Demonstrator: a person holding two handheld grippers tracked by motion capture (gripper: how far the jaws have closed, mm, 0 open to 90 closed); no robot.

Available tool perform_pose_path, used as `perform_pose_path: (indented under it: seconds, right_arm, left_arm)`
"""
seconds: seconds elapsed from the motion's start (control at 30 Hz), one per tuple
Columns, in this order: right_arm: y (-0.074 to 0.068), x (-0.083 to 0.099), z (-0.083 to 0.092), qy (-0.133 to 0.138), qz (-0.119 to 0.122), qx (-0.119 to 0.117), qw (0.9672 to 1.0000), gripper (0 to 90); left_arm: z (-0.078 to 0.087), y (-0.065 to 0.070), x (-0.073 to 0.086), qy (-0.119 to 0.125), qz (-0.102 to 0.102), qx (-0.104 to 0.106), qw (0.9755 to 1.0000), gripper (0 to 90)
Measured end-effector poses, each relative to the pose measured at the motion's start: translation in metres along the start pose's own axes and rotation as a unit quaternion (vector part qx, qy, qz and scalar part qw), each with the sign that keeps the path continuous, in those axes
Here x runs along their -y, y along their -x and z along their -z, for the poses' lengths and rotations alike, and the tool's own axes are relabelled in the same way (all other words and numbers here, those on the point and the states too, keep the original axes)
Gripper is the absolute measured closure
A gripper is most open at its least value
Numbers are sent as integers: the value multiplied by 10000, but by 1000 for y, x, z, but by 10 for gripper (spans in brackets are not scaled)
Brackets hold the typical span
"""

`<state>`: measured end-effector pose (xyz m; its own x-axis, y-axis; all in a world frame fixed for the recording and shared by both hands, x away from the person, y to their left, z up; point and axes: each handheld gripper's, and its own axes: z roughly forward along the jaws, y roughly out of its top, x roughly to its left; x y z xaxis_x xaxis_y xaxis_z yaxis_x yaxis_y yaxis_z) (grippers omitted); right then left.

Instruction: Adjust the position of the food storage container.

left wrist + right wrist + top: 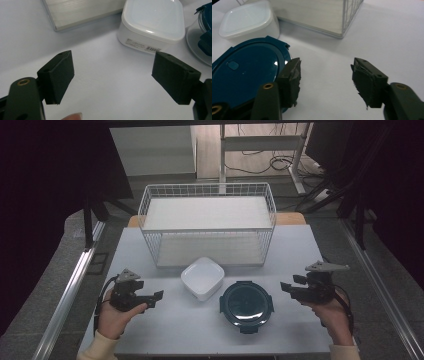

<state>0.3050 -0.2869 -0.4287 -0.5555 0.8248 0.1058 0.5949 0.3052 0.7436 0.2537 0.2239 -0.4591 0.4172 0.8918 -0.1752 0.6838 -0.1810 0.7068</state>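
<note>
Both grippers hover low over the table (165,335) with nothing between their jaws. Left gripper (158,297) sits at the near left, its jaws spread wide and aimed rightward at the white tub (202,278), which stands mid-table just in front of the wire basket (207,222). From the left gripper view the tub (152,23) lies ahead, well apart from the pads. Right gripper (286,288) sits at the near right, jaws parted and aimed leftward at the blue round box (247,305), which rests just right of the tub. From the right gripper view one pad (292,80) stands just beside the box's rim (249,72); whether they touch is unclear.
</note>
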Motion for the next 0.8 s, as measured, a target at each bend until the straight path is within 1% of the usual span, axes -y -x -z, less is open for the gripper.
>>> perform_pose_path:
  seconds: [0.1,0.13,0.17,0.2,0.23,0.27,0.3,0.33,0.37,0.53,0.6,0.7,0.73,0.77,0.8]
  right_arm:
    - [-3,-7,-7,-113,75,-111,9998,462]
    - [-3,-7,-7,-113,75,-111,9998,462]
    - [-6,-11,-12,-186,163,-125,9996,492]
    - [-6,-11,-12,-186,163,-125,9996,492]
    - [-9,-14,-15,-243,243,-125,9993,525]
    - [-11,-15,-16,-255,254,-132,9993,542]
    - [-13,-17,-17,-259,288,-148,9991,564]
    - [-15,-19,-18,-269,344,-168,9989,592]
    - [-17,-20,-19,-299,365,-179,9987,614]
    - [-23,-26,-28,-435,502,-289,9974,770]
    - [-26,-27,-35,-551,555,-350,9963,820]
    - [-27,-26,-43,-714,621,-365,9948,876]
    - [-27,-26,-43,-714,621,-365,9948,876]
    - [-27,-25,-49,-838,662,-322,9938,892]
    - [-26,-25,-50,-862,694,-301,9934,892]
  left_arm:
    - [0,-1,0,3,11,-14,10000,179]
    - [0,-1,0,3,11,-14,10000,179]
    - [0,-2,1,-12,35,-4,10000,179]
    - [0,-2,1,-12,35,-4,10000,179]
    - [0,-3,1,-8,131,224,9997,179]
    - [1,-3,1,16,170,324,9993,174]
    - [1,-3,1,16,170,324,9993,172]
    - [1,-2,0,5,116,202,9997,173]
    - [1,-2,0,-5,114,186,9998,173]
    - [1,-2,0,-8,112,192,9998,175]
    - [1,-2,0,-6,118,199,9997,175]
    - [0,-2,1,-8,145,233,9996,175]
    - [0,-2,1,-8,145,233,9996,175]
    - [1,-1,1,10,144,293,9995,175]
    - [1,-1,0,18,133,282,9995,175]
